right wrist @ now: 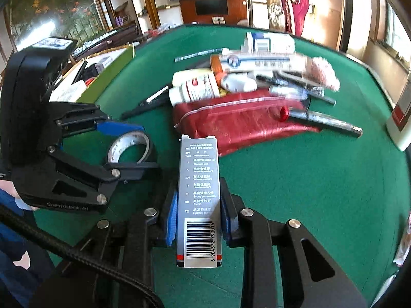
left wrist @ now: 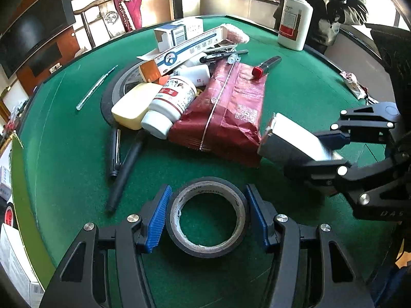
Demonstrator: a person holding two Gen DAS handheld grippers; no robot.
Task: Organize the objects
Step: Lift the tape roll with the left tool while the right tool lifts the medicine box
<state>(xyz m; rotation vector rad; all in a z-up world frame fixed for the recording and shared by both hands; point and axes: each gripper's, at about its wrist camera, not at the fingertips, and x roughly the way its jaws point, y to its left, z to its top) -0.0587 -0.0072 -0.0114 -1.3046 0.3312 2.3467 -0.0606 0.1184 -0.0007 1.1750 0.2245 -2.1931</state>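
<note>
On the green felt table (left wrist: 295, 97), a heap of loose things is spread across the middle. Largest among them is a crumpled red bag (left wrist: 226, 110), on whose upper edge a red-capped marker (left wrist: 265, 67) is laid. Against the bag's left side a white pill bottle (left wrist: 172, 102) is tipped over, touching a cream-coloured block (left wrist: 131, 109). Behind these, a long blue-and-white carton (left wrist: 187, 48) is propped across a smaller white box (left wrist: 174, 34). A tall white bottle with a red cap (left wrist: 295, 20) is set upright, well apart, near the far edge. Two dark pens (left wrist: 120, 161) are left just in front of the heap.

A grey box with a barcode (right wrist: 199, 202) is clamped by the right gripper (right wrist: 197, 218), its blue pads pressed on both long sides; whether the box is lifted off the felt cannot be told. A roll of black tape (left wrist: 208, 218) is lying flat between the blue pads (left wrist: 156, 220) of the left gripper (left wrist: 208, 220), and is touched by both, so it appears to be gripped.
</note>
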